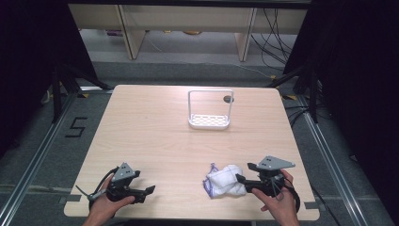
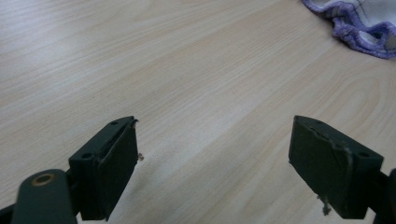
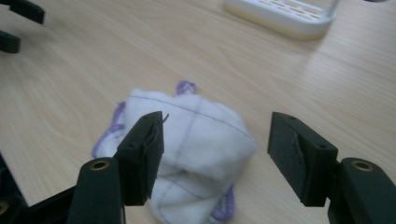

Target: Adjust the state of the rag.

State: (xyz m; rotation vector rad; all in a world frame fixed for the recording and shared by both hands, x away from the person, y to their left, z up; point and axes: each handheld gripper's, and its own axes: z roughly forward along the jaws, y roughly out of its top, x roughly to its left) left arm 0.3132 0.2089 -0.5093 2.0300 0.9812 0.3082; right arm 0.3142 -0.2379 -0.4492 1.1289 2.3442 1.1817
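Just ahead of R gripper (image 3: 215,154) w/ fingers apart: bunched cloth (image 3: 196,149); L gripper (image 2: 215,163) likewise.

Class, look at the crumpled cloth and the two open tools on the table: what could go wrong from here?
1. The cloth is bunched, so the right tool may pinch one loose layer and it could unravel when lifted.
2. The cloth lies near the table front edge; a nudge might push it off.
3. The left tool stands apart from the cloth, too far to steady it.

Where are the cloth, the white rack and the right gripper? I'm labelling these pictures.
cloth (image 1: 225,179): high view, middle of the crumpled white bundle.
white rack (image 1: 209,121): high view, its slotted base.
right gripper (image 1: 245,173): high view, midway between its open fingertips, beside the cloth.
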